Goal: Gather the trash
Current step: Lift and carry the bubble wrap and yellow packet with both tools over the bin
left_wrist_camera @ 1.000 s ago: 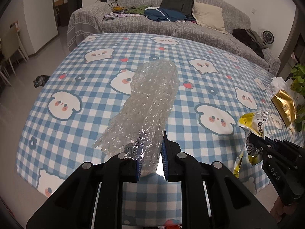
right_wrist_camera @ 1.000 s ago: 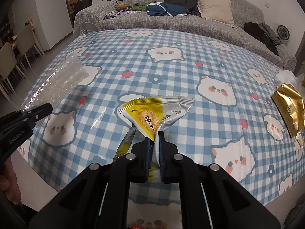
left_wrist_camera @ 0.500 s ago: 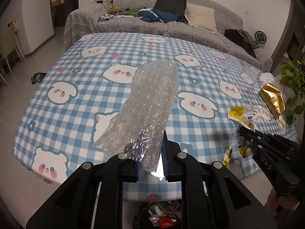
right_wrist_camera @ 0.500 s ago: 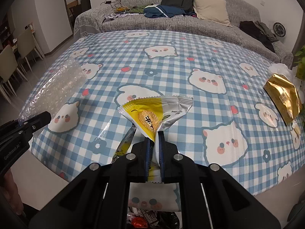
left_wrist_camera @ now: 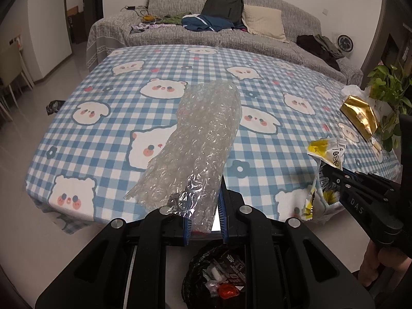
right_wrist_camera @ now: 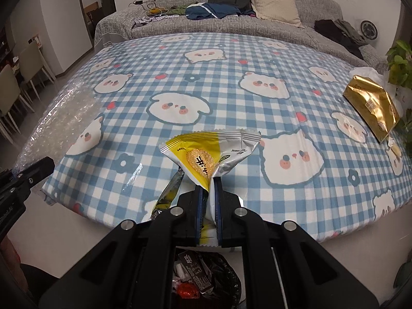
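The left hand-held gripper [left_wrist_camera: 204, 217] is clamped on the near end of a sheet of bubble wrap [left_wrist_camera: 200, 139], which sticks out forward above the tabletop [left_wrist_camera: 103, 134] with its blue checked bear cloth. The right hand-held gripper [right_wrist_camera: 208, 206] is pinched narrow on a yellow and silver snack wrapper [right_wrist_camera: 211, 152], with a second crumpled wrapper [right_wrist_camera: 167, 193] hanging at its left side. Both are held off the near edge of the tabletop, above a black trash bag [left_wrist_camera: 216, 275] on the floor with wrappers inside. A gold packet [right_wrist_camera: 370, 108] lies on the far right of the tabletop, beside a green plant [right_wrist_camera: 401, 61]
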